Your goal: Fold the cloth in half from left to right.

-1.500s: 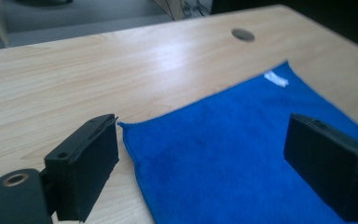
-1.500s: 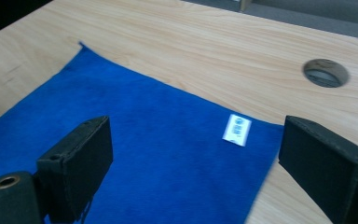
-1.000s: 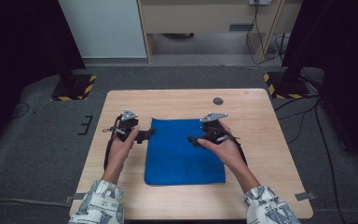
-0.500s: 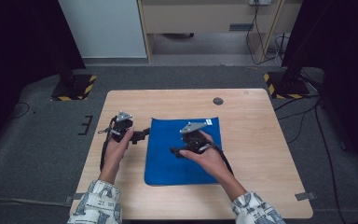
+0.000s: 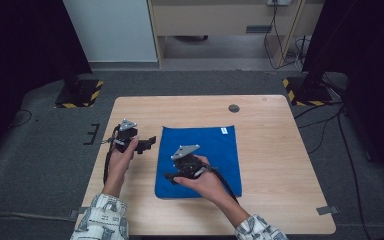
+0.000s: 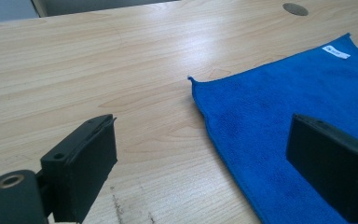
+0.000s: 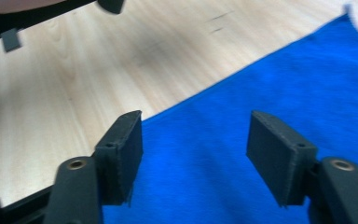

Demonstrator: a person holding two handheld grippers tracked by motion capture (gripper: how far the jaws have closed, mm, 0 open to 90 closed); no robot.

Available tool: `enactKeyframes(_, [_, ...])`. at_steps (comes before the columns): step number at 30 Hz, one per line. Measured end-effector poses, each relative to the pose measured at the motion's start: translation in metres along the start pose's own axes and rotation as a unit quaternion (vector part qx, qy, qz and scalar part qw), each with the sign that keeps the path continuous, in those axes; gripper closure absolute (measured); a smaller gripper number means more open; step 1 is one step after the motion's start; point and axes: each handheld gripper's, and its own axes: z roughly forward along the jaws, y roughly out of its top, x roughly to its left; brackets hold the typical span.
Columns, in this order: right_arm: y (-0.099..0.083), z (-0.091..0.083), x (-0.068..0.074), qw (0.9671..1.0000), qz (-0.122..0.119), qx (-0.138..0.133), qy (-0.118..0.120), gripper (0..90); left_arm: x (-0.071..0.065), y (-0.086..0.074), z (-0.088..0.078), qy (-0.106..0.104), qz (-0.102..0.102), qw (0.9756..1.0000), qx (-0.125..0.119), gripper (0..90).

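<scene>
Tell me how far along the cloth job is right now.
Early stage. Done: the blue cloth lies spread flat on the table, with no fold in it. In hand: the right tool is over the cloth near its left edge, jaws just closing but gripping nothing; the left tool waits open beside that edge. Left: probably grasping the cloth and whatever handling follows.

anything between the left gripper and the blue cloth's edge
Nothing: bare wooden table separates the left gripper from the blue cloth, as the left gripper view shows.
</scene>
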Motion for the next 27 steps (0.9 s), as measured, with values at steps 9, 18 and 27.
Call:
enactKeyframes(9, [-0.004, 0.01, 0.031, 0.9991, -0.037, 0.0, 0.021, 69.0, 0.001, -0.001, 0.001, 0.002, 0.002, 1.0, 0.004, 8.4])
enactKeyframes(18, [-0.013, 0.022, 0.051, 0.9973, -0.059, 0.019, 0.039, 80.0, -0.001, -0.002, 0.004, -0.001, 0.007, 0.9999, 0.008, 8.4])
enactKeyframes(27, [-0.021, 0.038, 0.055, 0.9959, -0.068, 0.049, 0.034, 68.3, 0.0, -0.003, 0.004, 0.0, 0.006, 0.9999, 0.009, 8.5])
